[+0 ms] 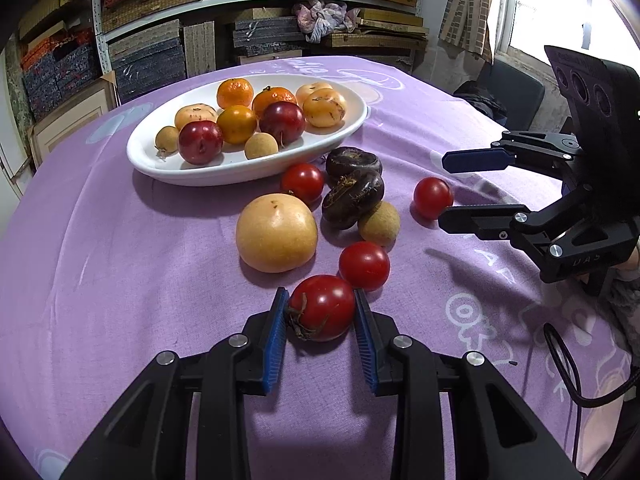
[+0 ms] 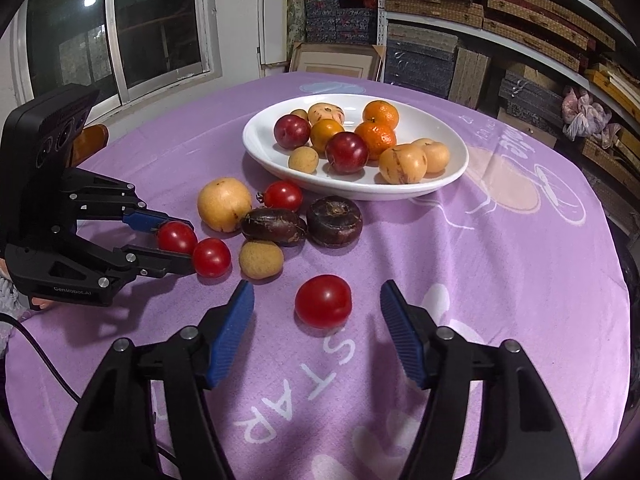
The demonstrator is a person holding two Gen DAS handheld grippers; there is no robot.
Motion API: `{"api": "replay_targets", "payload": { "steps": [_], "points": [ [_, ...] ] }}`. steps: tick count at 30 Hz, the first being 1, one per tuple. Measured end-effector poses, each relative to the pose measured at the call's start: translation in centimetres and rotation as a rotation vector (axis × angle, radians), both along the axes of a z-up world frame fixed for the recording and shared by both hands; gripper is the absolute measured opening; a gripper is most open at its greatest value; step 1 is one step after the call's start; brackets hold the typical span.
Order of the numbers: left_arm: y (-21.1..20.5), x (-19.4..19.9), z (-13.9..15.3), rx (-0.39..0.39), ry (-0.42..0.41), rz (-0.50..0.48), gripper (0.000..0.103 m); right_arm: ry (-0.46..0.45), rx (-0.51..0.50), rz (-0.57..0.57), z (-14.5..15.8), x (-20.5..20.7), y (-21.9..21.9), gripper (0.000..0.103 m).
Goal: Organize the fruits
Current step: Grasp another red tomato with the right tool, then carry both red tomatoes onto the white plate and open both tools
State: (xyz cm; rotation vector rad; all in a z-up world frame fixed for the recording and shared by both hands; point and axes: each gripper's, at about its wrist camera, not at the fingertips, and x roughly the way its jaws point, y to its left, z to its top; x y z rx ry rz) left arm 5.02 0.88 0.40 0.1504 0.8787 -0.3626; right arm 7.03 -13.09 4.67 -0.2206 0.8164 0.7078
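Fruit in hand: a stemmed tomato (image 1: 322,307) on the cloth, clamped between the pads of the left gripper (image 1: 321,312).
Second target: a lone tomato (image 2: 323,301) lies between the parted jaws of the right gripper (image 2: 318,320), untouched by either pad.
Done: the white dish (image 1: 352,128) already holds oranges, plums and pale fruits.
Left: a large yellow fruit (image 1: 276,233), two dark fruits (image 1: 352,184), a longan and two more tomatoes sit on the purple tablecloth (image 1: 120,260) beside the dish.

left wrist: low, close, facing plate (image 1: 160,168) | right wrist: opposite side, shared fruit
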Motion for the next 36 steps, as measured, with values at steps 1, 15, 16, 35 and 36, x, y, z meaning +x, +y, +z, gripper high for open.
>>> {"api": "replay_targets", "payload": {
  "steps": [1,15,16,35,36],
  "points": [
    [0.0,0.0,0.0,0.002,-0.001,0.000,0.033,0.003,-0.005,0.005,-0.1,0.0,0.1,0.061],
    [-0.2,-0.1,-0.1,0.017,-0.004,0.008,0.033,0.092,-0.029,0.025,-1.4,0.9,0.9,0.031],
    [-0.2,-0.1,0.0,0.015,-0.004,0.010,0.033,0.090,-0.030,0.025,-1.3,0.8,1.0,0.031],
    [0.6,-0.7,1.1,0.009,-0.087,0.075,0.033,0.066,0.020,-0.010,-0.6,0.7,0.1,0.031],
    [0.8,-0.6,1.4,-0.001,-0.095,0.084,0.033,0.062,0.029,-0.017,-0.5,0.6,-0.1,0.031]
  ]
}}
